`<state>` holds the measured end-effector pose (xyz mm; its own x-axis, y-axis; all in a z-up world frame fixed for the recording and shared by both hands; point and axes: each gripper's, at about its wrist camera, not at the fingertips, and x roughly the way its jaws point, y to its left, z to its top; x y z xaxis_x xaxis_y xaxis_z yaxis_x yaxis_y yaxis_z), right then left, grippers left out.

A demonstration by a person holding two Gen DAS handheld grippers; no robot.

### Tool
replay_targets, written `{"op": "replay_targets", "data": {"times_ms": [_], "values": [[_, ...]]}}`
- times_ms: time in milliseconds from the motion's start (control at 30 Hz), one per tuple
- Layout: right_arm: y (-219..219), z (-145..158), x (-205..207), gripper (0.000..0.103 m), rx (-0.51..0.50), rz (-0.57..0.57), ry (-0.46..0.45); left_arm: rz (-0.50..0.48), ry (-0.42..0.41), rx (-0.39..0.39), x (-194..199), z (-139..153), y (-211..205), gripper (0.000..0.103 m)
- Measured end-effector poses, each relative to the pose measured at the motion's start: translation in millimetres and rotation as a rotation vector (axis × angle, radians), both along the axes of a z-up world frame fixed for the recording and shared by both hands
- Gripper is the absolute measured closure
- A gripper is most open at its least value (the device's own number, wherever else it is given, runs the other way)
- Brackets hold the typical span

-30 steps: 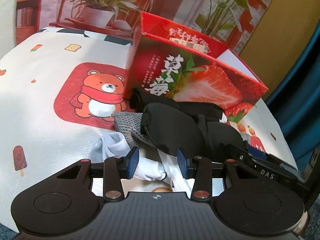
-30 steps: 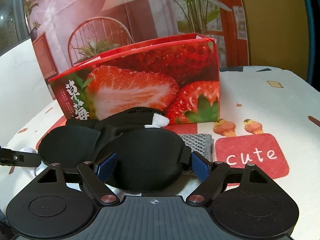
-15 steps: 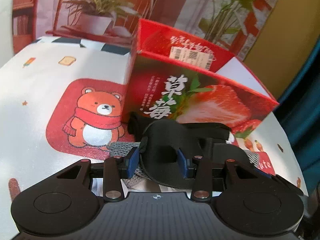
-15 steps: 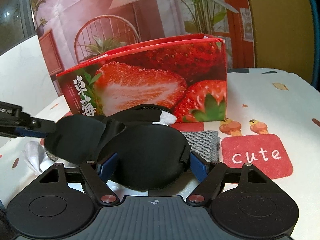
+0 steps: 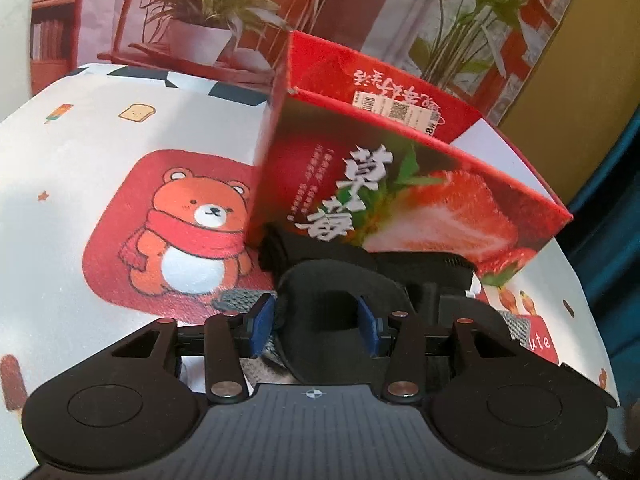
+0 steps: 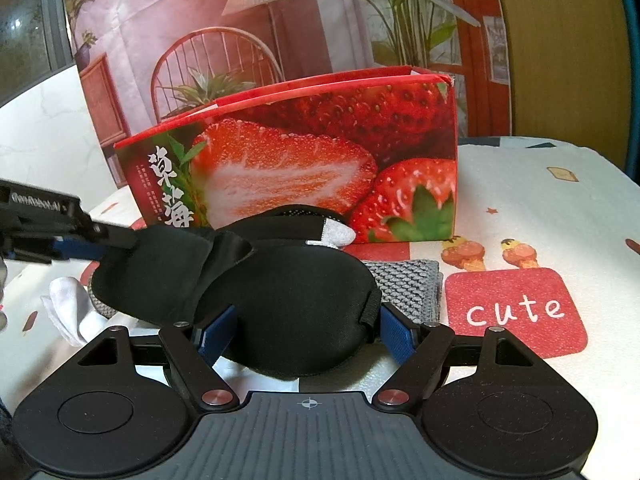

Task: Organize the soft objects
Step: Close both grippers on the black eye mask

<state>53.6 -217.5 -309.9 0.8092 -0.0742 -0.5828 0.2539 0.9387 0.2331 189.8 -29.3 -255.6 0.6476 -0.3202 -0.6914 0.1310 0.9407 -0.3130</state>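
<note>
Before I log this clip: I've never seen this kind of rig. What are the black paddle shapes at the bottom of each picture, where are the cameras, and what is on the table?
There is no robot: a person holds a two-finger gripper in each hand, and each carries a fisheye camera looking forward along its blue-padded fingers. The black shapes at the bottom are the gripper bodies.

One picture looks along the left gripper, the other along the right gripper.

On the cartoon-print tablecloth stands a strawberry box, open at the top. In front of it lie a black eye mask, a grey knitted cloth and something white, perhaps a sock or glove.

The left gripper's fingers bracket the mask's left lobe, which is lifted; whether they pinch it I cannot tell. The right gripper is open around the other lobe.
</note>
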Motion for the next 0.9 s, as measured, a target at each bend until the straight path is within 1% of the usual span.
{"op": "replay_targets", "data": {"times_ms": [100, 233, 333, 400, 533, 600, 667, 733, 867, 900], "values": [[-0.3, -0.1, -0.1, 0.028, 0.000, 0.000, 0.001, -0.019, -0.043, 0.013, -9.5, -0.2, -1.9, 0.056], [-1.1, -0.3, -0.5, 0.028, 0.014, -0.002, -0.005, -0.028, -0.079, 0.022, -20.7, 1.1, 1.6, 0.067], [-2.0, 0.7, -1.3, 0.029, 0.019, -0.003, -0.011, -0.037, -0.102, 0.019, -30.7, 1.5, 3.3, 0.069], [0.4, 2.9, -2.5, 0.029, 0.002, 0.006, -0.016, -0.053, -0.106, 0.012, -35.9, 0.7, 3.9, 0.070], [5.6, 10.6, -6.4, 0.030, -0.021, 0.033, -0.044, -0.062, -0.090, -0.030, -38.9, -0.4, 10.7, 0.070], [6.6, 14.3, -9.1, 0.032, -0.019, 0.036, -0.061, -0.056, -0.078, -0.055, -38.6, -0.2, 13.4, 0.070], [8.9, 19.3, -11.8, 0.039, -0.036, 0.043, -0.083, -0.061, -0.068, -0.073, -38.5, -0.9, 15.1, 0.070], [9.5, 22.9, -13.4, 0.043, -0.045, 0.048, -0.100, -0.061, -0.061, -0.081, -37.9, -2.2, 16.3, 0.070], [6.8, 23.9, -13.9, 0.050, -0.047, 0.031, -0.098, -0.073, -0.043, -0.091, -36.0, -4.8, 16.3, 0.070], [5.9, 23.2, -13.9, 0.050, -0.044, 0.024, -0.095, -0.083, -0.037, -0.091, -35.4, -5.4, 15.0, 0.067]]}}
